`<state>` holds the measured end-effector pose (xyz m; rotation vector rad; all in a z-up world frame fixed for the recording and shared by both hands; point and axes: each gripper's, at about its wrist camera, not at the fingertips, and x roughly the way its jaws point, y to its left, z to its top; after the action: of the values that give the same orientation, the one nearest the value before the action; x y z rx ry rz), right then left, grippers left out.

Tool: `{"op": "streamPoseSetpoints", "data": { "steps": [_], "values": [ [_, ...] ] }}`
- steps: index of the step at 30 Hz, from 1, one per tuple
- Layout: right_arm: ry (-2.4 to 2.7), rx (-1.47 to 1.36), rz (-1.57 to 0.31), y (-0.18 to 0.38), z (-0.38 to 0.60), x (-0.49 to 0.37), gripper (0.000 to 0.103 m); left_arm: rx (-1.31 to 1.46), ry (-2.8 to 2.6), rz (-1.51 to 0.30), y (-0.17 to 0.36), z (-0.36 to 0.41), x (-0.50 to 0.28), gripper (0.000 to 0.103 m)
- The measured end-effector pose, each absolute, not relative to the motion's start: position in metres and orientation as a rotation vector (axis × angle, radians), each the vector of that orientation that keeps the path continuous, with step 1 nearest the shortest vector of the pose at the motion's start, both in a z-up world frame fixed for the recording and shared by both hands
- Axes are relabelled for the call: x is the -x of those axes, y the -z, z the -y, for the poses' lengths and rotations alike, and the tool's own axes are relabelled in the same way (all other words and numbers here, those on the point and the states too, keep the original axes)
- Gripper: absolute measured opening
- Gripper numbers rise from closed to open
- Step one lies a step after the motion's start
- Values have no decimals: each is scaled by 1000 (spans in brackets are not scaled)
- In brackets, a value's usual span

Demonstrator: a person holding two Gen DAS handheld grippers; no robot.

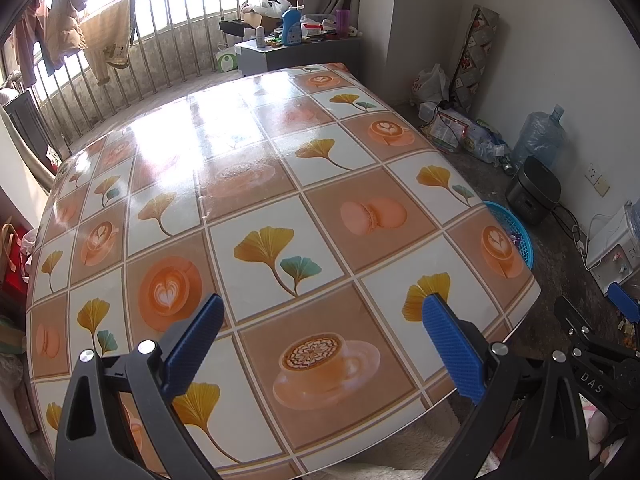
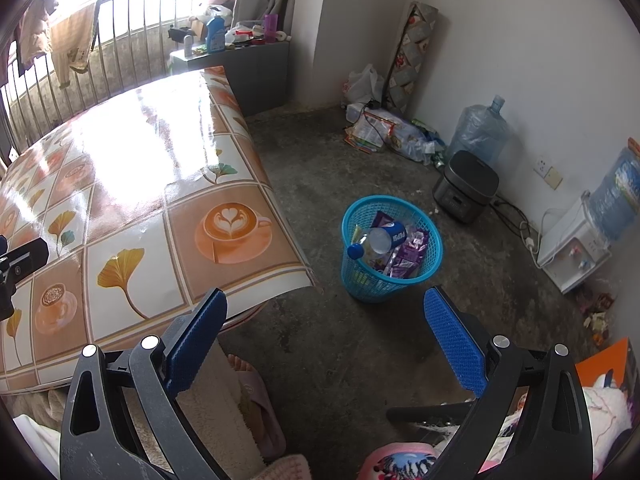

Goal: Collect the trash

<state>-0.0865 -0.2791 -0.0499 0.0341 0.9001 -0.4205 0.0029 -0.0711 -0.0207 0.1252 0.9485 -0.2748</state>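
Note:
A blue mesh waste basket [image 2: 390,278] stands on the concrete floor to the right of the table; it holds a plastic bottle [image 2: 370,243], a Pepsi can [image 2: 398,234] and purple wrappers [image 2: 408,254]. My right gripper [image 2: 324,344] hangs open above the floor, short of the basket, nothing between its fingers. My left gripper [image 1: 320,346] is open over the near part of the table [image 1: 260,184], which carries no trash. From the left wrist view only the basket's rim [image 1: 516,232] shows past the table's right edge, and the right gripper's blue fingertip [image 1: 622,300] shows at far right.
A glossy patterned cloth covers the table [image 2: 132,184]. By the right wall sit a black rice cooker [image 2: 466,186], a water jug [image 2: 478,128], a white water dispenser [image 2: 576,252], cables and a litter pile [image 2: 384,132]. A slipper [image 2: 256,404] lies below the right gripper.

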Motion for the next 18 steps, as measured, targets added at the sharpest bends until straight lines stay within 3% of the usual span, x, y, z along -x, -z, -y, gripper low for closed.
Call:
{"op": "streamPoseSetpoints", "data": {
  "steps": [18],
  "values": [
    [421, -35, -901, 50, 278, 86, 95, -122, 274, -951, 22, 70, -2, 97]
  ]
}}
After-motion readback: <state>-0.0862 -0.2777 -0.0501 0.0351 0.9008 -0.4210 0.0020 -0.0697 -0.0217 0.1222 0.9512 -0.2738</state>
